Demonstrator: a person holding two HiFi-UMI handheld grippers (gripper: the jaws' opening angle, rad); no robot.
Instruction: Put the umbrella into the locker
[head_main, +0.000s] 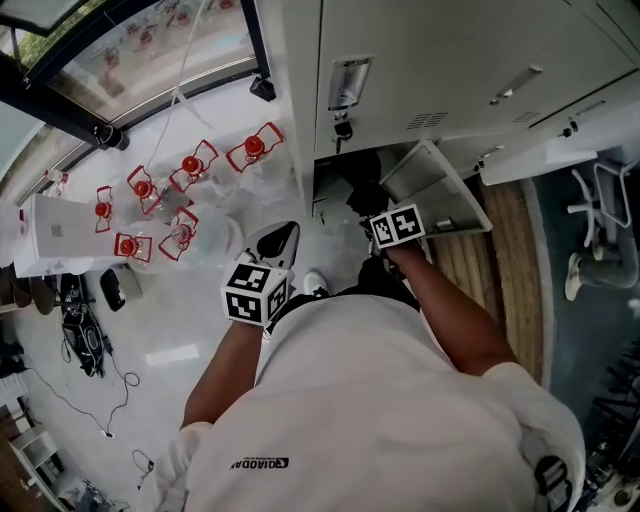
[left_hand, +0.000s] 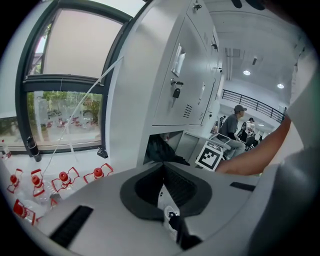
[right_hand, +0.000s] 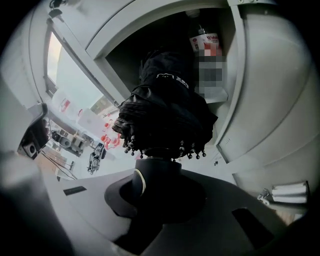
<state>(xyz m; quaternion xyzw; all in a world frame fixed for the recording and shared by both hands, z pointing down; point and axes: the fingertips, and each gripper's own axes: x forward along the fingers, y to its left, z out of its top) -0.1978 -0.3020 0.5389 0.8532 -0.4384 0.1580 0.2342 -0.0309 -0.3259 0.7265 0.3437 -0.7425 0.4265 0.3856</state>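
A folded black umbrella (right_hand: 167, 115) is held by its handle in my right gripper (right_hand: 157, 175), which is shut on it. Its far end points into the open lower compartment (right_hand: 150, 45) of the grey locker. In the head view the right gripper (head_main: 378, 208) sits at the dark opening (head_main: 340, 172), beside the swung-out door (head_main: 430, 185). My left gripper (head_main: 275, 243) hovers lower left of the opening, over the white floor. In its own view the left gripper (left_hand: 162, 172) has its pads together with nothing between them, and the open compartment (left_hand: 161, 150) lies ahead.
A bottle with a red label (right_hand: 205, 42) stands inside the compartment. Several red-capped bottles in plastic wrap (head_main: 185, 195) lie on the floor by the window to the left. Cables (head_main: 85, 340) lie farther left. An office chair (head_main: 600, 230) stands right. A seated person (left_hand: 232, 125) is in the background.
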